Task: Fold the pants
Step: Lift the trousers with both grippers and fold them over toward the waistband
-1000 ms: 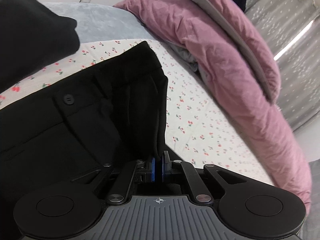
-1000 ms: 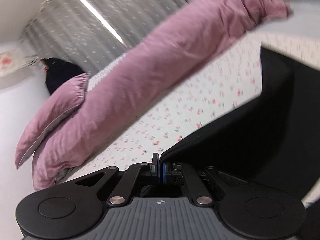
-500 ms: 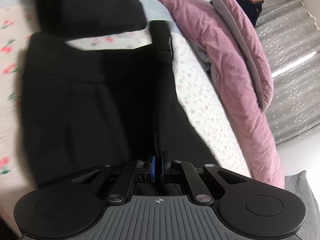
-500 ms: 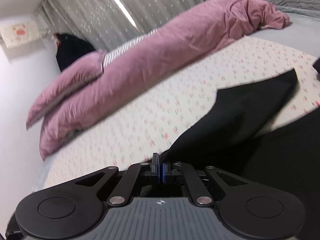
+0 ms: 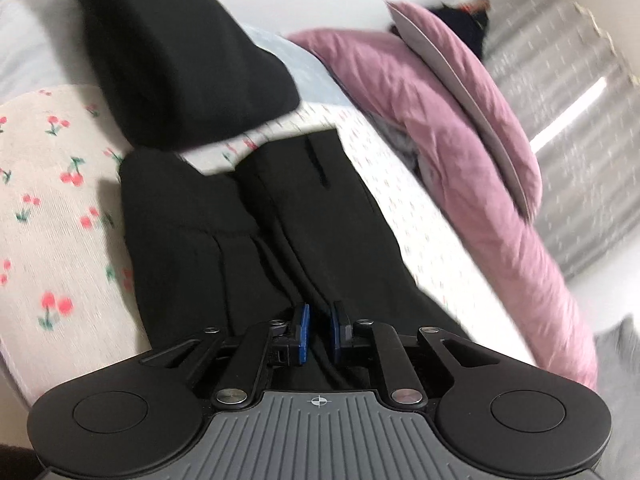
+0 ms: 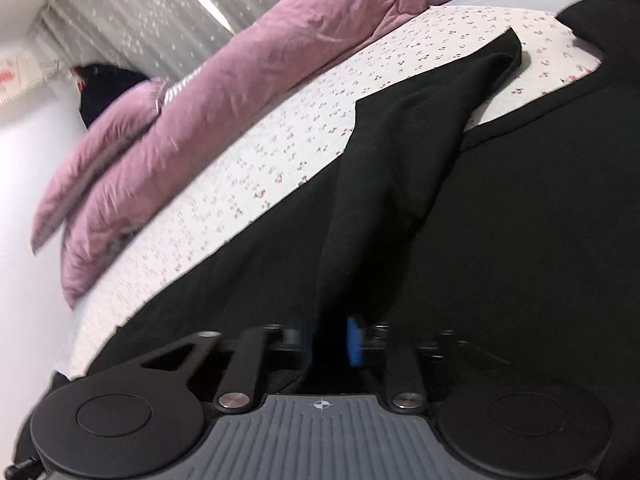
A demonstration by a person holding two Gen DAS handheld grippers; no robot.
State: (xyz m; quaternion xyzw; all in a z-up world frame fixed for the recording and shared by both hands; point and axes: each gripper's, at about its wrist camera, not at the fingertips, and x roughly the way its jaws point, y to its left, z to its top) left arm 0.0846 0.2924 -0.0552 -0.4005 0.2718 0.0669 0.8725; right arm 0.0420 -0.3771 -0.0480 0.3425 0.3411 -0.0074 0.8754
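The black pants (image 5: 188, 248) lie lengthwise on the cherry-print sheet (image 5: 52, 208), a pocket slit showing on their far part. My left gripper (image 5: 319, 330) hovers low over their near end. Its jaws are opening, with a ridge of the black cloth running through the narrow gap and the blue pads (image 5: 304, 332) off it. In the right wrist view the pants (image 6: 500, 280) fill the lower right. A loose fold (image 6: 400, 152) runs up from my right gripper (image 6: 329, 342), whose blurred jaws are opening with cloth between them.
A pink duvet (image 5: 460, 152) and a pillow (image 5: 472, 80) lie along the bed's far side, in front of grey curtains (image 6: 140, 12). A black sleeve (image 5: 180, 60) hangs over the far end of the pants. A white wall (image 6: 24, 200) stands at the left.
Both grippers have come down with the pants, and the cloth now lies on the sheet. Both pairs of jaws, shut on the fabric before, now stand apart.
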